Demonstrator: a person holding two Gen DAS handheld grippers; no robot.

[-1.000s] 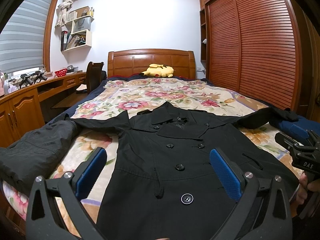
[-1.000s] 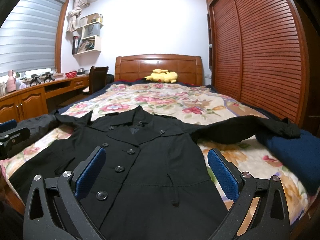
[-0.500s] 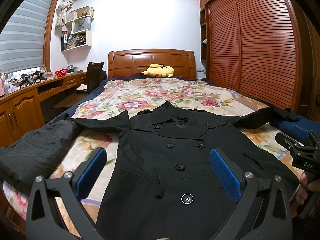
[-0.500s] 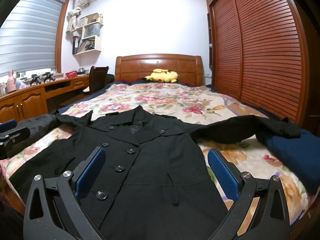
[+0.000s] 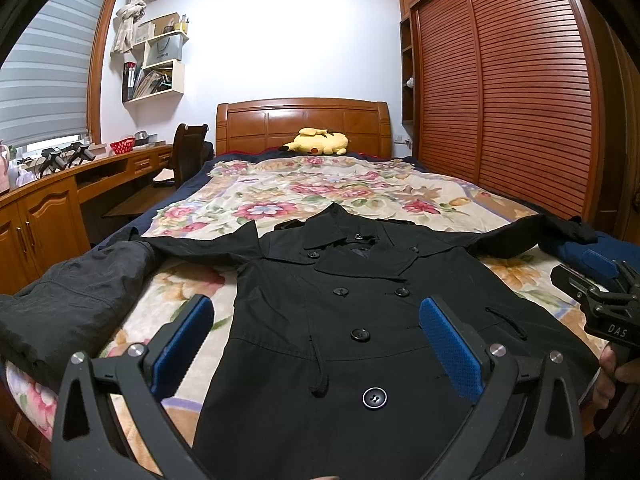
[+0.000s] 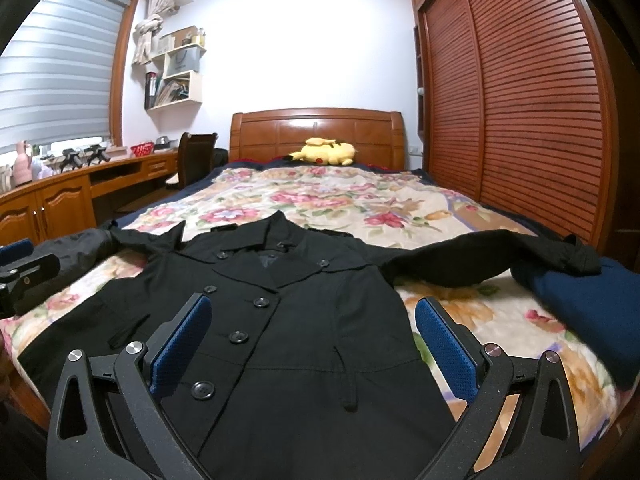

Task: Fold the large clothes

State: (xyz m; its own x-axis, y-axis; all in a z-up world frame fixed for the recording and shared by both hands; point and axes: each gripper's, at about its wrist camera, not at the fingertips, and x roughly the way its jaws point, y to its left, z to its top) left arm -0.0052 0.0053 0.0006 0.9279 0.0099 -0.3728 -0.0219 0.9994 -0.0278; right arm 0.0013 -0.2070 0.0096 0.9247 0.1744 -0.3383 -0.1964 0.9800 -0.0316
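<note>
Nothing has shifted since a second ago: both of my claws hang where they were, and the long black double-breasted coat (image 5: 360,320) lies just as it lay, face up and buttoned on the bed with the floral cream quilt (image 5: 312,188). I take the coat as my landmark.

My left gripper (image 5: 316,336) hovers above the coat's lower half, its blue-padded fingers (image 5: 448,344) spread wide and released, gripping nothing. One pad sits over the quilt just beside the coat's edge, the other over the coat's front, with a large black button between them. My right gripper (image 6: 312,336) is equally slack, its jaws wide apart and empty, above the coat's skirt on the other side; its right pad hangs over the quilt just beside the hem.

The coat's collar points toward the brown wooden headboard (image 5: 304,124), where a yellow plush toy (image 5: 320,142) rests well beyond the collar. Both sleeves are stretched out sideways. One sleeve end touches a folded dark blue garment (image 6: 588,312) at the bed's edge; the other runs to a crumpled dark grey jacket (image 5: 68,300) lying beside the coat near the curved wooden desk (image 5: 48,200). Past the blue garment stands the slatted reddish-brown wardrobe (image 5: 520,92).

In the left view, my right hand (image 5: 604,376) shows at the frame's edge, next to the coat's hem.
</note>
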